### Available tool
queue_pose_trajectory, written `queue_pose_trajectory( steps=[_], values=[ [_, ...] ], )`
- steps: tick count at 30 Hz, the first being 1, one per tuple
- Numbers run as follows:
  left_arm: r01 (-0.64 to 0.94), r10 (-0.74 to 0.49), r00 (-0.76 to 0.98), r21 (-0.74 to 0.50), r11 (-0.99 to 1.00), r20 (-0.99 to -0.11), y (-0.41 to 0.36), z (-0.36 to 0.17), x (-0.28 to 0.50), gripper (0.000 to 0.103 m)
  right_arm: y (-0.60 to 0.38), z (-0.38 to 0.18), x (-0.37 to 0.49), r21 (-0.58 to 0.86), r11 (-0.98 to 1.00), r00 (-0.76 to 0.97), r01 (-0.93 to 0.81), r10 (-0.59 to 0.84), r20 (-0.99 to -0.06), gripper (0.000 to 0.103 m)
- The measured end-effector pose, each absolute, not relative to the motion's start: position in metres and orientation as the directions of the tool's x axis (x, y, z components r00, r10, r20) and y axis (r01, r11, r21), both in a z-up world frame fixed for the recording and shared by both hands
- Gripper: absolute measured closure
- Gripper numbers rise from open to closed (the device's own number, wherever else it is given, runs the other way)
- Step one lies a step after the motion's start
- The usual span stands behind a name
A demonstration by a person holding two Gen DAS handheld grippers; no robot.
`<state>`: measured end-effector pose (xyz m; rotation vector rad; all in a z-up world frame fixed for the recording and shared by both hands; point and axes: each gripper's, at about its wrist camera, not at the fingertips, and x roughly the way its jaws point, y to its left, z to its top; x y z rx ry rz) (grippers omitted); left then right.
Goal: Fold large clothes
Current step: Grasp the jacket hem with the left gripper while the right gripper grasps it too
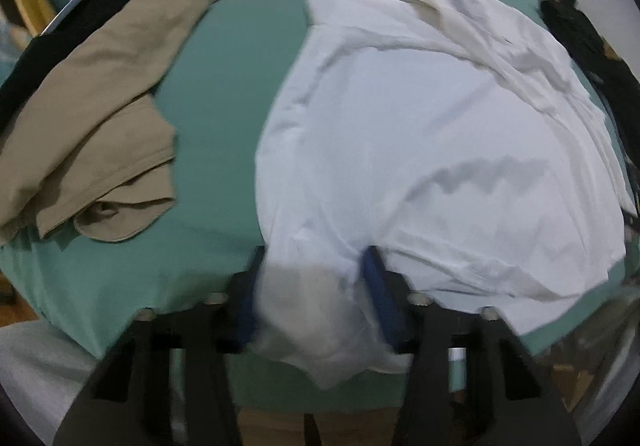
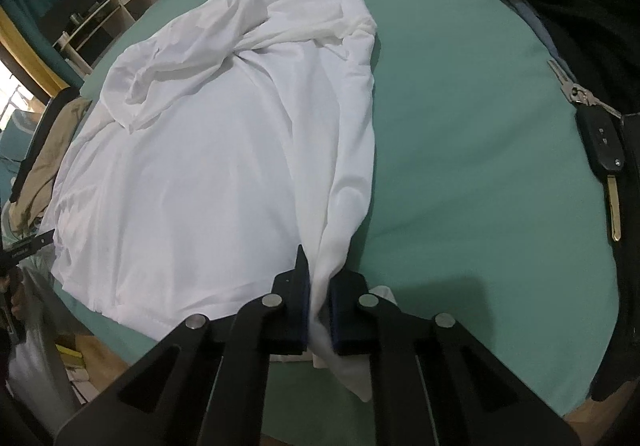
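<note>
White shirt (image 2: 208, 166) lies lengthwise on the green bed (image 2: 460, 150), stretching away from both claws; right claw (image 2: 319, 310) clenches its near hem corner, left claw (image 1: 308, 306) grasps the other.

Black right tool (image 2: 319, 310): 2 blue pads, 4 round silver bolts.
</note>
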<state>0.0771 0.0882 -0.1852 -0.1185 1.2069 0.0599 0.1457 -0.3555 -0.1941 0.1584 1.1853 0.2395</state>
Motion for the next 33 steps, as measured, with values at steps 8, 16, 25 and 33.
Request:
queue_pose_trajectory(
  steps=[8,16,25,33],
  values=[
    [-0.089,-0.048,0.407,-0.092,0.992,-0.912,0.084,-0.172,0.076,0.1,-0.369,-0.194,0.142,0.272,0.961,0.366,-0.06,0.274,-0.889,0.095],
    [-0.135,-0.069,0.47,-0.149,0.98,-0.88,0.109,-0.147,0.052,0.1,-0.366,-0.186,0.134,0.213,0.975,0.386,-0.069,0.223,-0.895,0.098],
    [-0.131,-0.048,0.539,-0.14,0.981,-0.841,0.114,-0.116,0.045,0.1,-0.385,-0.155,0.114,0.243,0.969,0.444,-0.042,0.236,-0.864,0.099],
    [-0.129,-0.024,0.581,-0.121,0.984,-0.813,0.125,-0.089,0.035,0.1,-0.386,-0.122,0.106,0.211,0.976,0.482,-0.049,0.208,-0.851,0.099]
  ],
)
